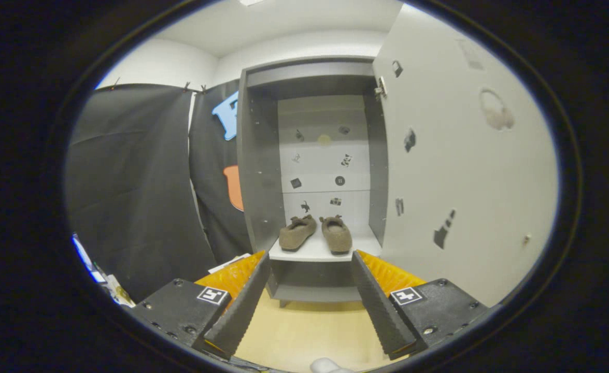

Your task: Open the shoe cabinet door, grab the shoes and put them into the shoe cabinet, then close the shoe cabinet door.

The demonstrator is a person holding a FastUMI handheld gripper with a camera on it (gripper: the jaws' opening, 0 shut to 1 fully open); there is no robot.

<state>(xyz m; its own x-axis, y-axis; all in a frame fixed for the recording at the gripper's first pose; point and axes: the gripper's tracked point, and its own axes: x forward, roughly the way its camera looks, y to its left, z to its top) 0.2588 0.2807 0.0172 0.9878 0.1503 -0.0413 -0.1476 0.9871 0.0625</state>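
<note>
The grey shoe cabinet [263, 171] stands ahead with its door [465, 171] swung wide open to the right. Two brown slippers, the left one [297, 232] and the right one [336, 234], rest side by side on the white shelf [309, 252] inside. My gripper [310, 260] is open and holds nothing. Its ribbed black fingers [242, 305] spread apart a short way in front of the cabinet, with the shelf's front edge seen between their tips.
Black cloth [133, 191] hangs to the left of the cabinet. Pale wooden floor [304, 331] lies between the fingers and the cabinet base. Small stickers dot the cabinet's back panel [325, 171] and the door. Some clutter [102, 280] sits low on the left.
</note>
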